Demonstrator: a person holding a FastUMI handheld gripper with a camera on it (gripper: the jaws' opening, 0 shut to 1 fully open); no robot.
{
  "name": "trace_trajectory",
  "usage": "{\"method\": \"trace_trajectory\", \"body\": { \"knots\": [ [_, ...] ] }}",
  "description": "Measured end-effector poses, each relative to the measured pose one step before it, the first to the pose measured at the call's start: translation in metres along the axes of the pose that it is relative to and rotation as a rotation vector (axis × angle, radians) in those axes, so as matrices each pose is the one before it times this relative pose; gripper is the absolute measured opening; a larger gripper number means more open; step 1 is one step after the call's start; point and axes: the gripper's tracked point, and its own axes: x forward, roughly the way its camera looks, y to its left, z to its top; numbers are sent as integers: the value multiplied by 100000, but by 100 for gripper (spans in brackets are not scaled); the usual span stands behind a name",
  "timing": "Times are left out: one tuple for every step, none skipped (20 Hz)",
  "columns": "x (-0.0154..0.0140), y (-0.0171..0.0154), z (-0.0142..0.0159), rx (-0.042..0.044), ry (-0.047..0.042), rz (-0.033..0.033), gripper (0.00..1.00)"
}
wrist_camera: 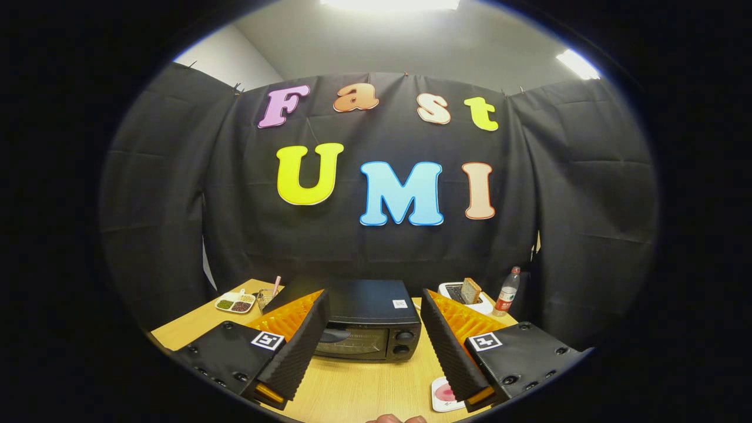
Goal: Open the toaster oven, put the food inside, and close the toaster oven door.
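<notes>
Hovering above the table [352, 388], the gripper [373, 346] is holding its fingers [305, 346] spread wide, with nothing between them but bare wood and the oven front.

Oven [367, 320]: sitting on the table just ahead of the fingers, seen through the gap between them. Door is standing shut, glass window facing the camera, two knobs [404, 342] stacked at its right side. A small white sticker is showing on its top.

Food: a small white plate [443, 395] with something pink on it is lying on the table beside the right finger, partly hidden by it. Cannot tell what the food is.

Beyond the right finger, a white toaster [464, 296] is standing with a slice of bread [470, 290] sticking up out of it; just right of that, a clear bottle [507, 292] with a red cap and red label is standing upright.

Beyond the left finger, a divided tray [235, 302] with dark and pale fillings is resting near the table's far corner. Next to it is a wire basket [267, 296] with a pink stick poking out.

A bit of a hand [395, 419] is peeking in at the near table edge, below the fingers.
</notes>
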Motion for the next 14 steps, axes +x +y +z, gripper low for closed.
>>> {"method": "trace_trajectory", "body": {
  "knots": [
    [366,303,-147,230,646,-171,98],
    [318,373,-146,249,857,-68,98],
    [381,543,-405,-14,979,435,98],
    [476,532,-168,-469,600,521,98],
    [590,377,-170,-814,408,319,98],
    [488,387,-193,-680,904,489,98],
    [534,441,-449,-297,899,550,98],
    [555,406,-294,-173,876,324,98],
    [503,382,-358,-2,1194,465,98],
    [486,451,-302,18,997,645,98],
    [412,365,-364,-81,682,509,98],
    [417,367,-283,-69,263,704,98],
    [433,393,-105,-45,-144,849,98],
    [327,363,-189,31,254,466,98]
  ]
}}
